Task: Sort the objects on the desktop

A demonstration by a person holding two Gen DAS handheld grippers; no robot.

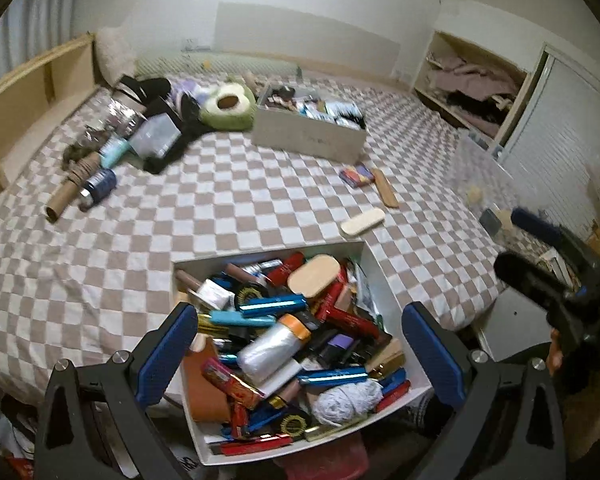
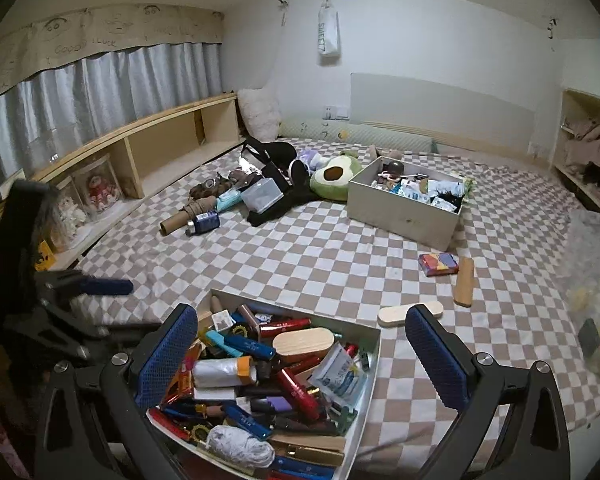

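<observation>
A white box (image 1: 366, 258) crammed with small items stands at the near edge of the checkered bed; it also shows in the right wrist view (image 2: 374, 354). My left gripper (image 1: 300, 350) is open and empty above the box. My right gripper (image 2: 302, 354) is open and empty above the same box. A second grey box (image 1: 308, 136) with sorted items stands farther back, and shows in the right wrist view (image 2: 400, 212). A pale oval wooden piece (image 2: 396, 314), a brown wooden piece (image 2: 465, 281) and a colourful small pack (image 2: 438, 264) lie loose between the boxes.
A pile of clutter with an avocado plush (image 2: 334, 178), a clear plastic box (image 2: 262, 196), a cardboard tube (image 2: 180, 218) and a blue bottle (image 2: 204, 222) lies at the back left. A wooden shelf (image 2: 160, 148) runs along the left side. An open cabinet (image 1: 468, 80) stands at the right.
</observation>
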